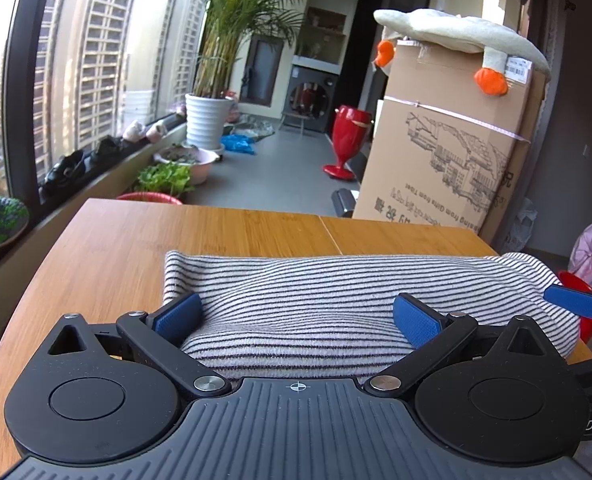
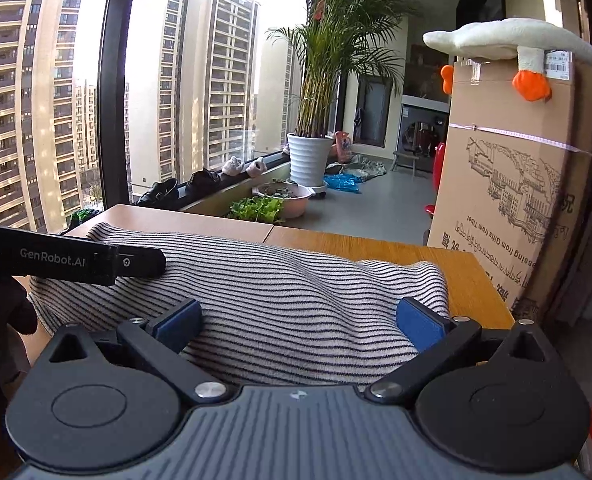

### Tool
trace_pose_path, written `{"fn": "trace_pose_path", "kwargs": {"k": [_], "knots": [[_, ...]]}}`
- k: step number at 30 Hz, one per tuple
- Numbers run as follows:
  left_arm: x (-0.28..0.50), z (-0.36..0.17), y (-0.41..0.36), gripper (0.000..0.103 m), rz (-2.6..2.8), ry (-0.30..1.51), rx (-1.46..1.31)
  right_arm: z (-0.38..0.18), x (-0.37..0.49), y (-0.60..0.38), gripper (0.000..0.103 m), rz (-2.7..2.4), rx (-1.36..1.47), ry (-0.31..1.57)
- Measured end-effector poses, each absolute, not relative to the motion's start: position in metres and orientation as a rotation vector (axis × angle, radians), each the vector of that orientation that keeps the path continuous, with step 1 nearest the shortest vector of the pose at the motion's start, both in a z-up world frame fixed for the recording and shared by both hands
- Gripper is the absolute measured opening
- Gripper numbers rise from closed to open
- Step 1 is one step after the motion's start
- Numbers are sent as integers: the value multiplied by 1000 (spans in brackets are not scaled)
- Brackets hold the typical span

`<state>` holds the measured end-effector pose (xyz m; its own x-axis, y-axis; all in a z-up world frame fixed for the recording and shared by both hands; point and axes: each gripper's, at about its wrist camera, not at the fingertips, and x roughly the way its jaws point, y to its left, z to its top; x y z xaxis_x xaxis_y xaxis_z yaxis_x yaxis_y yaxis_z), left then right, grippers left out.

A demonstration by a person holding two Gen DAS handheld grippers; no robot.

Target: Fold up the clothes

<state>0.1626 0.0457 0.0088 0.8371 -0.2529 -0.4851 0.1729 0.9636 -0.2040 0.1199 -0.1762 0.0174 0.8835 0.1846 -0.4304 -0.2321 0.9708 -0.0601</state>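
A striped grey-and-black garment (image 1: 335, 292) lies folded in a thick bundle on the wooden table (image 1: 216, 228). My left gripper (image 1: 297, 316) is open just above its near edge, blue pads wide apart, nothing held. At the right edge of the left wrist view a blue fingertip of the right gripper (image 1: 571, 300) shows beside the bundle. In the right wrist view the same garment (image 2: 296, 292) spreads across the table (image 2: 375, 244). My right gripper (image 2: 299, 318) is open over its near edge. The left gripper's black body (image 2: 76, 258) rests over the cloth's left part.
A tall cardboard box (image 1: 447, 140) with a plush goose (image 1: 455, 32) on top stands just beyond the table's far right corner. Left of the table runs a window ledge with shoes (image 2: 164, 192). Potted plants (image 1: 208, 116) and a red stool (image 1: 347, 140) are on the floor beyond.
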Motion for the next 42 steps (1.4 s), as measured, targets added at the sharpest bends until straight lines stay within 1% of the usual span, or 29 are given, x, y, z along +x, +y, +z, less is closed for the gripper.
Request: {"fn": "trace_pose_path", "kwargs": {"k": [5, 8, 14, 21, 28, 31, 37, 42], "knots": [[160, 9, 46, 103, -218, 523, -157, 17, 121, -177, 103, 220, -107, 431], [150, 12, 44, 103, -187, 475, -142, 17, 118, -177, 103, 218, -109, 417], [101, 19, 37, 103, -82, 341, -103, 22, 89, -186, 103, 136, -53, 286], [44, 23, 25, 103, 18, 335, -74, 22, 57, -202, 103, 88, 65, 350], [-3, 20, 0, 103, 14, 420, -48, 22, 0, -202, 103, 90, 28, 373], [-21, 21, -14, 103, 26, 410, -11, 23, -21, -204, 103, 93, 43, 356], [-39, 22, -31, 103, 58, 400, 47, 26, -46, -204, 103, 84, 33, 294], [-40, 20, -27, 103, 87, 424, 17, 27, -45, -203, 103, 80, 32, 318]]}}
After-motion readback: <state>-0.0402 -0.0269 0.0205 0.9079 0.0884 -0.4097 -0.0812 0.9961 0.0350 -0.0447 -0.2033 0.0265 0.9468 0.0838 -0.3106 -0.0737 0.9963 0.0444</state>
